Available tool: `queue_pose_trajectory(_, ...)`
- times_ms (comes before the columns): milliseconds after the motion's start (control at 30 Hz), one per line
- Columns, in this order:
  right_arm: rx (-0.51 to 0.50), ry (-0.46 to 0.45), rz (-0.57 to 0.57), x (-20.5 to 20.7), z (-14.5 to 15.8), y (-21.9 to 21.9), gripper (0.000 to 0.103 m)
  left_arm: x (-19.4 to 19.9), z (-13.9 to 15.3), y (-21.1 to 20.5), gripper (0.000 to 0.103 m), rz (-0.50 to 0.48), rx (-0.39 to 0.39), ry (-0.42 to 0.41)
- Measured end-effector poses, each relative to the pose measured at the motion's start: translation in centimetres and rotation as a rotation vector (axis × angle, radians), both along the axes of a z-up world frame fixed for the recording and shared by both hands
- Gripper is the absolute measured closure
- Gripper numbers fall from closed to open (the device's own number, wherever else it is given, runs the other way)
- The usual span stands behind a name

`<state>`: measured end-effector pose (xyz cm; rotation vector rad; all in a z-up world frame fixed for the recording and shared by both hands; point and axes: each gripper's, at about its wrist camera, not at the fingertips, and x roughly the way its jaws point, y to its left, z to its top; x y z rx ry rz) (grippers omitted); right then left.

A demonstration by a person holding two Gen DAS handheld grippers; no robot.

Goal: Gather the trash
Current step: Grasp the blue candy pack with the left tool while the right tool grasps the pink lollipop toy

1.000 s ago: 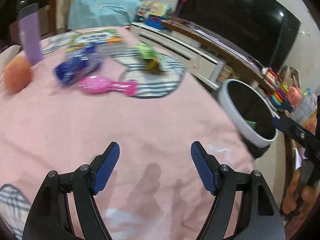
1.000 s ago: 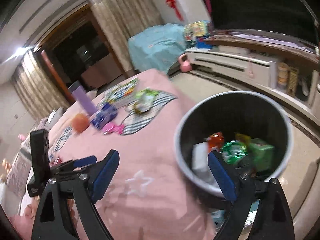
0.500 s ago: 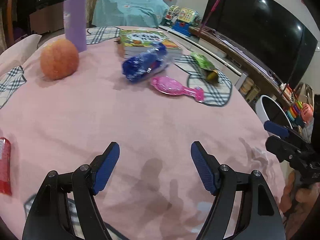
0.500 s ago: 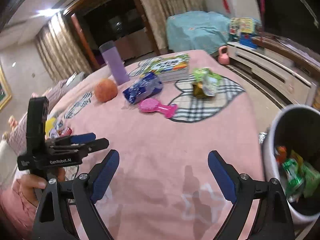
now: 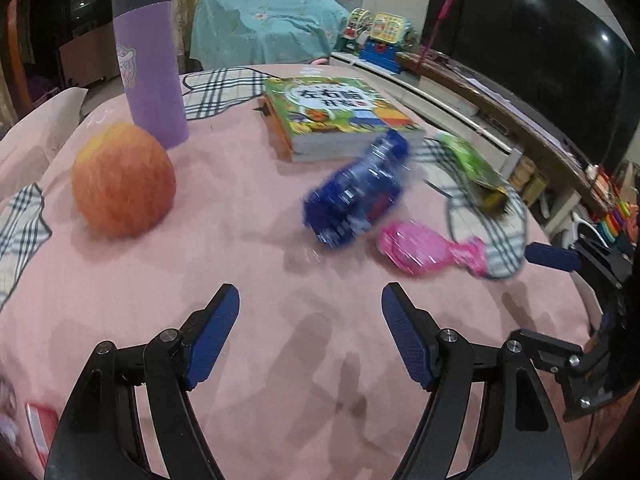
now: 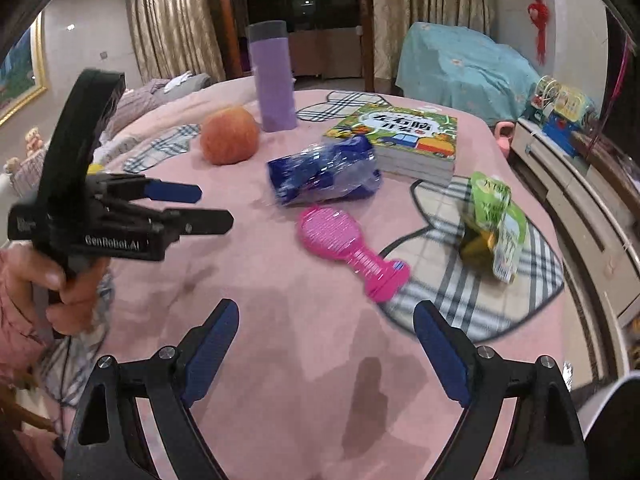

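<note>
Both claws hung wide open over the pink cloth point(image 6: 280, 320), holding nothing: left gripper point(image 5: 310, 320), right gripper point(image 6: 326, 326). The blue wrapper point(image 6: 324, 176) lay beside the book point(image 6: 404, 136); the green packet point(image 6: 494, 220) lay well apart, to the right.

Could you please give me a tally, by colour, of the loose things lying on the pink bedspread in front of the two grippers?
Blue: 1, the crumpled blue wrapper
Green: 2, the green snack packet and the green-covered book
Pink: 1, the pink hairbrush
Purple: 1, the purple tumbler
Orange: 1, the apple
Total: 6
</note>
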<state>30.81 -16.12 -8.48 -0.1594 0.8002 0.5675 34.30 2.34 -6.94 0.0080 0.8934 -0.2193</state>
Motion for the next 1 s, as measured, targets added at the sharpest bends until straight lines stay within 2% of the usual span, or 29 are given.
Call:
queue_pose_trajectory(100,0.003,0.001,0.003,1.6,-0.2,0.0,0.016,1.9,-0.3,-0.1,0.028,-0.009,0.005,0.001)
queue_pose_trajectory(233,-0.033,0.005,0.027,3.4,-0.6,0.4,0.02,4.1,-0.7,-0.1,0.028,-0.034,-0.029,0.016)
queue_pose_trajectory(400,-0.078,0.037,0.051,4.8,-1.8,1.1,0.037,5.7,-1.1,0.3,0.029,-0.056,-0.128,0.039)
queue_pose_trajectory(433,-0.091,0.045,0.045,5.0,-2.1,1.2,0.041,6.0,-1.3,0.3,0.031,-0.059,-0.145,0.04)
queue_pose_trajectory(500,-0.11,0.071,0.02,5.3,-2.8,1.0,0.063,6.3,-1.8,0.2,0.06,-0.072,-0.168,0.062)
queue_pose_trajectory(533,-0.112,0.071,0.006,5.3,-2.9,0.9,0.067,6.5,-2.0,0.1,0.067,-0.078,-0.172,0.071)
queue_pose_trajectory(567,-0.101,0.071,-0.007,5.3,-2.8,0.6,0.075,6.5,-2.1,-0.1,0.081,-0.079,-0.165,0.072)
queue_pose_trajectory(600,-0.085,0.083,-0.02,5.2,-2.7,0.2,0.079,6.4,-2.0,-0.3,0.088,-0.082,-0.155,0.07)
queue_pose_trajectory(733,-0.045,0.111,-0.071,4.1,-2.1,-1.1,0.091,5.2,-1.3,-0.7,0.094,-0.09,-0.154,0.047)
queue_pose_trajectory(800,0.013,0.148,-0.099,3.3,-1.9,-2.2,0.1,3.9,-0.7,-0.8,0.094,-0.086,-0.154,0.036)
queue_pose_trajectory(1000,0.141,0.19,-0.151,-0.9,-1.2,-5.0,0.1,-2.1,0.7,-1.3,0.094,-0.076,-0.182,0.02)
